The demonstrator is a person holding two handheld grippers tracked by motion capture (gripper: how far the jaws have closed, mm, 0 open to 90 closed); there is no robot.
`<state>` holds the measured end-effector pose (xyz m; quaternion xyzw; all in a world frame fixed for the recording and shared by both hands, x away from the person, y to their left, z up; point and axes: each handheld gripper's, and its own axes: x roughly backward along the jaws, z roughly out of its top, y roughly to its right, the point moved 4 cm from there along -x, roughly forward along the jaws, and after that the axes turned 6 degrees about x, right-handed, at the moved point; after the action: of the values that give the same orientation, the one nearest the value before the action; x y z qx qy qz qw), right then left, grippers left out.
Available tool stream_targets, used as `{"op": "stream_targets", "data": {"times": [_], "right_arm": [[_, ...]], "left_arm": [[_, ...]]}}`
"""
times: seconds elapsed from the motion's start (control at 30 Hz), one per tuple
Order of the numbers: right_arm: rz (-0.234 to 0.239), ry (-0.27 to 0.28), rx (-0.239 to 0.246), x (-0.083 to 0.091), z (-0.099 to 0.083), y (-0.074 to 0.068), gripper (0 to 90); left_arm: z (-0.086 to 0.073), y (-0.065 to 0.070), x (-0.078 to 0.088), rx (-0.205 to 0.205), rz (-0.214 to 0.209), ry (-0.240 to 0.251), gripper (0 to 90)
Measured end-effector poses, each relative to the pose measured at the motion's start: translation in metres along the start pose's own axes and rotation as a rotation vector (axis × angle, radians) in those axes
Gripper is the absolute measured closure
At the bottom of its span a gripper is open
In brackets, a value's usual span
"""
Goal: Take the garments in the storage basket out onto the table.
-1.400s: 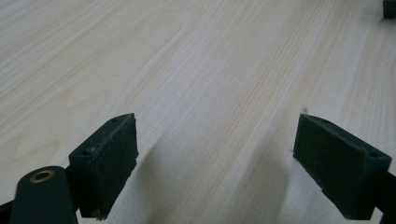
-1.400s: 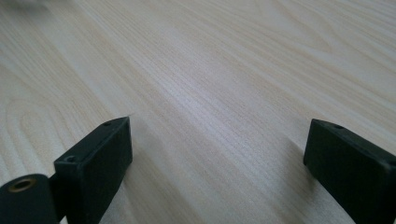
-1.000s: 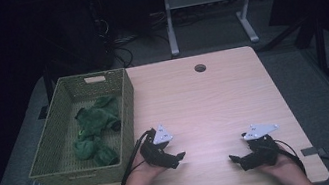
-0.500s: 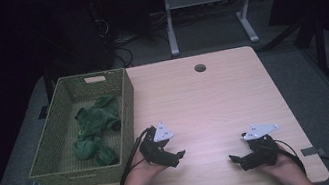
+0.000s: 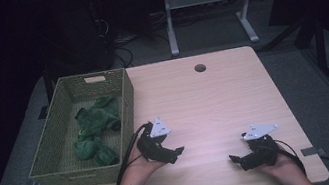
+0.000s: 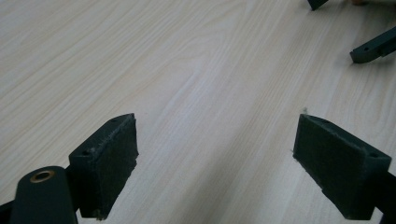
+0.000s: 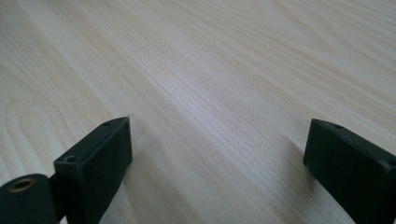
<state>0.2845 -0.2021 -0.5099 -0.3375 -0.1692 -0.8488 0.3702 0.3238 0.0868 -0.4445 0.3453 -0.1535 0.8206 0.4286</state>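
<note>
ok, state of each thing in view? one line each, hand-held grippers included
left hand-held gripper: open, nothing between its jaws, low over bare table
right hand-held gripper: open, nothing between its jaws, low over bare table
basket: upright at the table's left edge, no lid
green cloths: crumpled in a heap inside the basket
table: bare wood apart from the basket and the two grippers

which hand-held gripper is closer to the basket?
Left. The left hand-held gripper sits just off the right wall of the basket, near its front corner. The right hand-held gripper is farther right, by the table's front edge.
</note>
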Motion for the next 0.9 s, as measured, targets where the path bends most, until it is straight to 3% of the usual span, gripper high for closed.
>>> {"op": "stream_targets", "data": {"times": [0.4,0.9], "right_arm": [[0.0,0.0,0.001,0.0,0.0,0.0,7.5],[0.0,0.0,0.0,0.0,0.0,0.0,7.4]], "left_arm": [[0.012,-0.003,0.01,0.001,0.003,0.02,13.5],[0.03,-0.014,0.021,-0.003,-0.025,0.03,13.5]]}}
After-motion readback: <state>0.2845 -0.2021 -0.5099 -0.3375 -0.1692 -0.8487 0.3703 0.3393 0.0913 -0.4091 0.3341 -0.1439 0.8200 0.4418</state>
